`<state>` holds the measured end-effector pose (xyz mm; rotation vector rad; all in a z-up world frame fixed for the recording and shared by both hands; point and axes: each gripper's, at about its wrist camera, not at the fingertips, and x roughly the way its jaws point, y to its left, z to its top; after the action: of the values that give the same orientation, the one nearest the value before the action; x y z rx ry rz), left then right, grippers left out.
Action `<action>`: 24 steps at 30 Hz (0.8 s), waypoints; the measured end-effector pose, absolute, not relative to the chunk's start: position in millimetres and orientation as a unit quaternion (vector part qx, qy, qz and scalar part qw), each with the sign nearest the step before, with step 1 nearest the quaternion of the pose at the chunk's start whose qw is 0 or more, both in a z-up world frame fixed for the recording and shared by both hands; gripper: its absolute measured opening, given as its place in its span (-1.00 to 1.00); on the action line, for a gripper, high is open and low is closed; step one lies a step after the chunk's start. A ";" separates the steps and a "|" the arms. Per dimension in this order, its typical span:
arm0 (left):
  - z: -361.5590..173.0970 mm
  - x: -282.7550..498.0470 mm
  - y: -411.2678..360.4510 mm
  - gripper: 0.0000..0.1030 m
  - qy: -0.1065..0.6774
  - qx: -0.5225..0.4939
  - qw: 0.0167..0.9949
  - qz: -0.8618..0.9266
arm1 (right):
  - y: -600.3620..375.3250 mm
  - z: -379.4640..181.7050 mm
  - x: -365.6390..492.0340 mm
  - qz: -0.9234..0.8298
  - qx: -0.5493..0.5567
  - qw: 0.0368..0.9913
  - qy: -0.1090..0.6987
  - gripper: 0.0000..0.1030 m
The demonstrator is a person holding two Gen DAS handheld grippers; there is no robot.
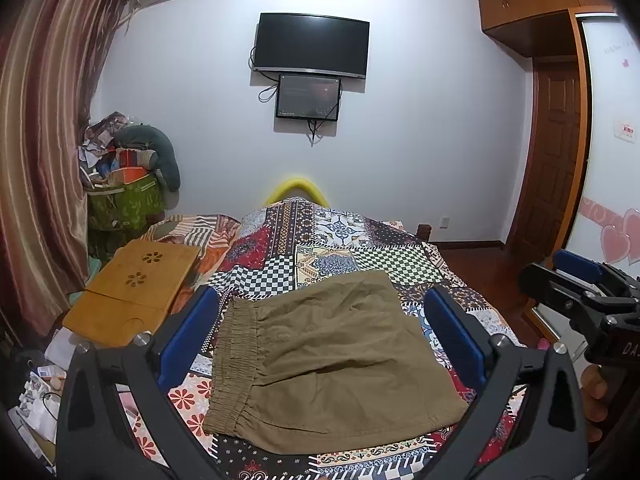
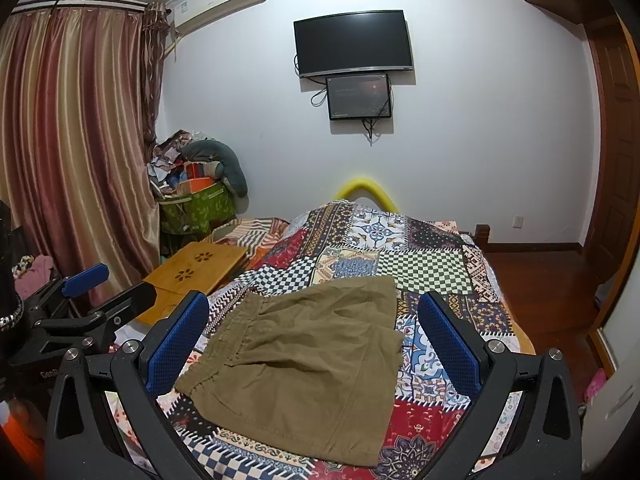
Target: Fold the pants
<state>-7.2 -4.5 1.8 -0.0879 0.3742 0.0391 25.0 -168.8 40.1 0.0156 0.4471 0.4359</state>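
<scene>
Olive-brown pants lie folded into a compact rectangle on the patchwork bedspread, with the elastic waistband on the left. My left gripper hovers above them, open, its blue pads wide apart and holding nothing. Open too is my right gripper, which hangs over the same pants with nothing between its fingers. Each gripper shows at the edge of the other's view: the right gripper at right, the left gripper at left.
A wooden lap tray lies on the bed's left side. Beyond it, a green bin of clutter stands by the curtain. Papers litter the floor at left. Wood floor and a wardrobe are at right.
</scene>
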 end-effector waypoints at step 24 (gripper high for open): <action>5.9 -15.8 -5.9 1.00 0.168 -0.044 0.984 0.024 | -167.9 47.6 16.3 0.216 0.008 0.954 0.209 1.00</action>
<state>-15.8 -5.9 5.9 -0.0882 0.3380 0.0484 16.3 -167.9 47.6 0.0153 0.4249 0.4381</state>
